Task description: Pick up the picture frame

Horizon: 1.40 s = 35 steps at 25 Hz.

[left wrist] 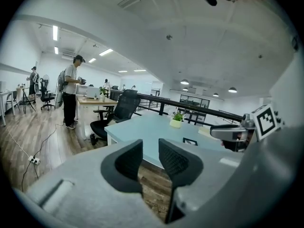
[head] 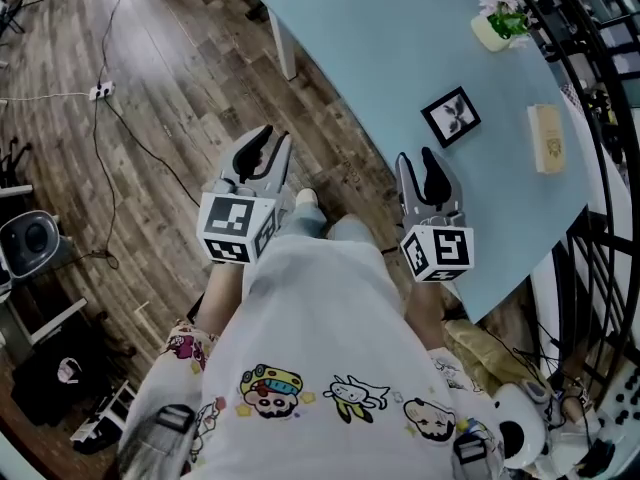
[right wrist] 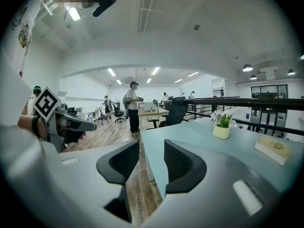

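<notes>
While the left gripper (head: 265,140) and right gripper (head: 420,158) hang with jaws apart and empty, the frame (head: 451,116) sits on the table (head: 360,38), ahead of the right gripper and well apart. It looks light, stiff and probably glazed, so breakable; pinch one border edge.

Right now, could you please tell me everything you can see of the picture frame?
The picture frame is small and square, with a black border, a white mat and a dark leaf-like print. It sits on the light blue table, turned cornerwise to the table's edge, and nothing but the table touches it. Whether it lies flat or is propped up, I cannot tell.
</notes>
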### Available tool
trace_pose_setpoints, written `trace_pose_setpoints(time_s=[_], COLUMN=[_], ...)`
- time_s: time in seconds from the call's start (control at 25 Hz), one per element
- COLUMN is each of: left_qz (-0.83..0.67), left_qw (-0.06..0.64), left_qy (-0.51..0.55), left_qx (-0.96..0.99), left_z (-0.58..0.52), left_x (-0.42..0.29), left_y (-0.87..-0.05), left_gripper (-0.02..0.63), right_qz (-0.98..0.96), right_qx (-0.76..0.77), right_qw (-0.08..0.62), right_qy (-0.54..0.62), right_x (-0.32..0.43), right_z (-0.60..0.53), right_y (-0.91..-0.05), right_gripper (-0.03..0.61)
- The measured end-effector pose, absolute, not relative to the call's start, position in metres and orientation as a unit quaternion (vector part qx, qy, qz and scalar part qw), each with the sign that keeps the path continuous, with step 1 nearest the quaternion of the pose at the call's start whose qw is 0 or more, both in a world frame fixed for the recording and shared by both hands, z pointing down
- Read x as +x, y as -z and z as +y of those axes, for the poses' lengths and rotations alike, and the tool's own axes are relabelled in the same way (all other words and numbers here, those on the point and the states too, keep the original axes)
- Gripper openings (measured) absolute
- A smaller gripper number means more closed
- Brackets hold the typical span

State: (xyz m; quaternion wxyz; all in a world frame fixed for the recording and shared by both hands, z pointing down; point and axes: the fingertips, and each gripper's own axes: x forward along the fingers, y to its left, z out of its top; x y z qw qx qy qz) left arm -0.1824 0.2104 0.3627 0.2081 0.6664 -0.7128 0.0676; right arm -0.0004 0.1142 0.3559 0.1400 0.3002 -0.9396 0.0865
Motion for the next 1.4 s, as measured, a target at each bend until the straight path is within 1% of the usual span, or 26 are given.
trace_pose_setpoints(time_s=[0.32,0.56,0.88,1.12,1.4], left_qz=[-0.696,-0.687,-0.644,-0.593,-0.541], left_qw=[0.236,0.232,0.207,0.200,0.189], left_qy=[-0.071,-0.078,-0.098,-0.110,-0.124], left_qx=[0.674,0.684,0.730,0.772,0.810], left_z=[0.202,0.170,0.074,-0.006,-0.072], left_x=[-0.184,-0.186,-0.185,-0.159,-0.124], left_y=[-0.387,-0.392,-0.382,-0.373,-0.367], left_gripper=[0.101,0.103,0.103,0.115,0.117], right_qz=[-0.925,-0.913,-0.886,-0.863,-0.836], right_qx=[0.331,0.361,0.429,0.472,0.516], right_qw=[0.157,0.150,0.118,0.111,0.099], right_qy=[-0.102,-0.116,-0.127,-0.144,-0.158], right_x=[0.009,0.024,0.042,0.065,0.097], right_z=[0.101,0.068,-0.007,-0.059,-0.098], right_y=[-0.372,-0.383,-0.378,-0.377,-0.376], right_gripper=[0.161,0.164,0.173,0.190,0.204])
